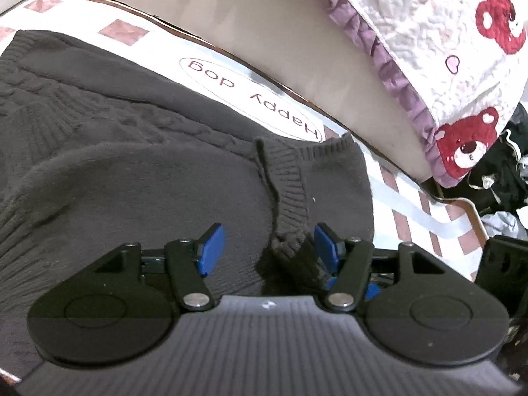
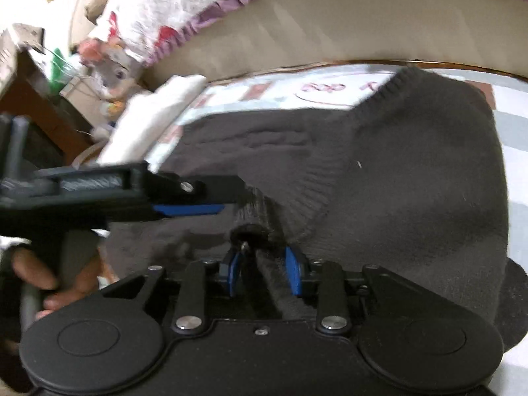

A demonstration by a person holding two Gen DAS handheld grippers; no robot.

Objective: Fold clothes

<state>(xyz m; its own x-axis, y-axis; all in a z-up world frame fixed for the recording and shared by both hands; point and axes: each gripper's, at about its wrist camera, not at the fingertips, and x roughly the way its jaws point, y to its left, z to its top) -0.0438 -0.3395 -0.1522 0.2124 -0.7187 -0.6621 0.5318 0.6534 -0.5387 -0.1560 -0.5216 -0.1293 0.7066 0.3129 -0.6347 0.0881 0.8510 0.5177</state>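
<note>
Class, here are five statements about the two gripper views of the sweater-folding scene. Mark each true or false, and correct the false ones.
1. The sweater is dark grey knit. True.
2. The left gripper is clamped shut. False: its jaws stand apart.
3. The right gripper has the ribbed cuff between its fingers. True.
4. The mat's oval label reads "Happy cat". False: "Happy dog".
5. The quilt shows blue rabbits. False: red bears.
</note>
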